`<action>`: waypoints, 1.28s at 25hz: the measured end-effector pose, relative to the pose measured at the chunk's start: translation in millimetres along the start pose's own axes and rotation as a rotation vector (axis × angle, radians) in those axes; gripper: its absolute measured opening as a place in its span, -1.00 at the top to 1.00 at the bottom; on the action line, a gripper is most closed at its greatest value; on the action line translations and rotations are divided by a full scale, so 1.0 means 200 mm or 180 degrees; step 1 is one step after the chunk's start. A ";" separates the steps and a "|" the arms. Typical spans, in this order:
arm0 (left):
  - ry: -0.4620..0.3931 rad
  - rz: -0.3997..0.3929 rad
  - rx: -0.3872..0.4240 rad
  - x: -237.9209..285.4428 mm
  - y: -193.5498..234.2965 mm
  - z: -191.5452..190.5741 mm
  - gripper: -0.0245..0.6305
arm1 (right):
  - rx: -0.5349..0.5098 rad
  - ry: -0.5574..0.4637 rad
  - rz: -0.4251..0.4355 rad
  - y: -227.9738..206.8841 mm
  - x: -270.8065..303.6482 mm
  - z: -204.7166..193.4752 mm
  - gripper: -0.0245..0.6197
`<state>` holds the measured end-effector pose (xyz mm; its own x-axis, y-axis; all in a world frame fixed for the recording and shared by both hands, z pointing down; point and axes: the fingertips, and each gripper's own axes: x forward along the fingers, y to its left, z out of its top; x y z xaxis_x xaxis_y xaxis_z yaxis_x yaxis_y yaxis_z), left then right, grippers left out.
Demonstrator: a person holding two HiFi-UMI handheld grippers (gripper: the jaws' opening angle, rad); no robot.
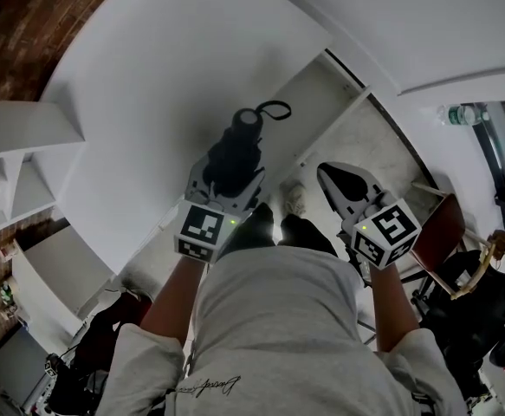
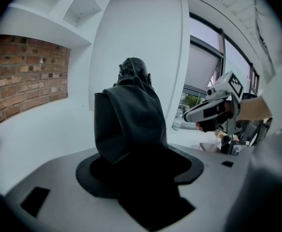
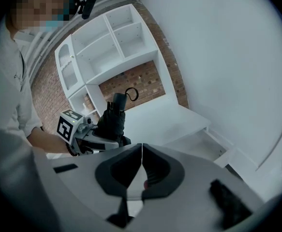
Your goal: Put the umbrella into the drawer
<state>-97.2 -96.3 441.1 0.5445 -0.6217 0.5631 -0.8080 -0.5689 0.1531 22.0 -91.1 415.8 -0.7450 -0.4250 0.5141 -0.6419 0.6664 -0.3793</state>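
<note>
Worktop [image 3: 162, 122]: white, bare, set against a brick wall [image 2: 24, 81]; takes up most of the head view.
Shelf unit [image 3: 107, 42]: white, open compartments, standing against the brick at the far side of the worktop.
Drawer [image 1: 321, 102]: pulled open at the edge of the worktop, pale inside; nothing seen lying in it. In the head view it sits ahead of both grippers, between them.
Umbrella [image 2: 128, 120]: black, folded, fabric bunched. Held upright in the left gripper, clear of the worktop, not in the drawer. Handle [image 1: 248, 121] points away from the person, with a thin wrist loop [image 1: 274, 109] curling off its end.
Left gripper [image 1: 224, 183]: clamped on the umbrella's folded body; dark fabric fills the space between its jaws.
Right gripper [image 3: 141, 170]: jaws pressed together, nothing between them. Held to the right of the umbrella, apart from it, above the floor beside the drawer.
Bottle [image 1: 462, 114]: clear plastic, on a white ledge at far right, well apart from the drawer.
</note>
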 end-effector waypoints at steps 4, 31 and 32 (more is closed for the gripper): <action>0.0099 -0.0015 0.0011 0.05 0.01 -0.06 0.05 | 0.0010 0.0023 -0.0011 -0.01 -0.01 -0.02 0.84; 0.0565 -0.0122 0.0211 0.30 0.06 -0.39 0.05 | 0.0156 0.0112 -0.0048 -0.04 0.07 -0.12 0.84; 0.0601 -0.0127 0.0227 0.31 0.06 -0.41 0.05 | 0.0164 0.0116 -0.0050 -0.04 0.07 -0.12 0.84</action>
<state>-91.8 -97.6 543.5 0.5185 -0.4898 0.7009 -0.7650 -0.6319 0.1243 21.4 -87.3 444.3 -0.7283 -0.4120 0.5476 -0.6627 0.6271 -0.4095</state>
